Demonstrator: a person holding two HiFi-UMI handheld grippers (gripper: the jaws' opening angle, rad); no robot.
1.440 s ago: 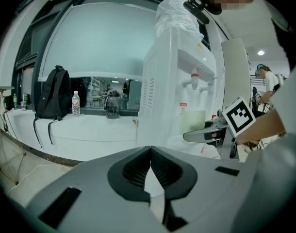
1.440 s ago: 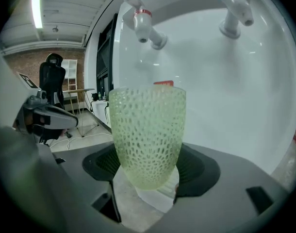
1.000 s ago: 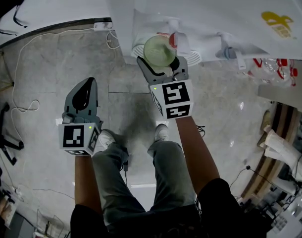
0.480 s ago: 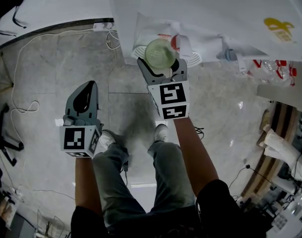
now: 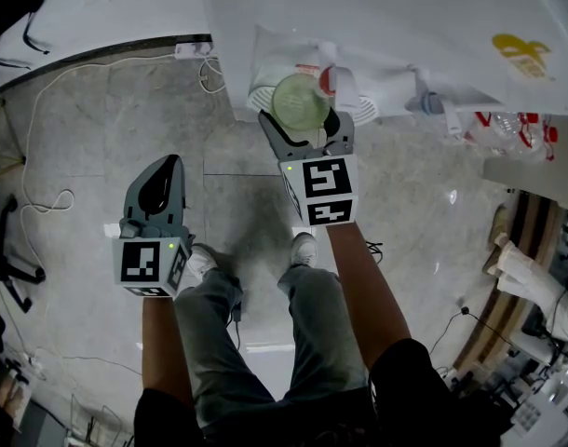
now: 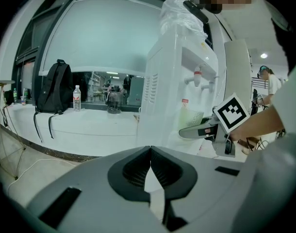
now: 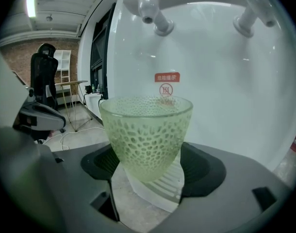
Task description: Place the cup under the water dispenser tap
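Right gripper view shows the cup [image 7: 145, 132], a pale green dimpled one, upright between the jaws of the right gripper [image 7: 148, 165]. Those jaws have just been opening and now stand wide, with a thin gap showing on each side of the cup, so the pads no longer seem to press on it. The cup's base appears to rest on the slotted drip tray [image 7: 162, 188] of the water dispenser [image 6: 177, 81], toward the tray's left end. The red tap [image 7: 149, 6] hangs almost straight above its mouth, and the blue tap [image 7: 250, 13] is off to the right. In the head view the cup sits against the dispenser front, just ahead of the marker cube. The left gripper [image 6: 150, 152] has its jaws together on nothing and hangs well apart over the floor. The placing looks essentially done; what seems left is to draw the right gripper back without nudging the cup
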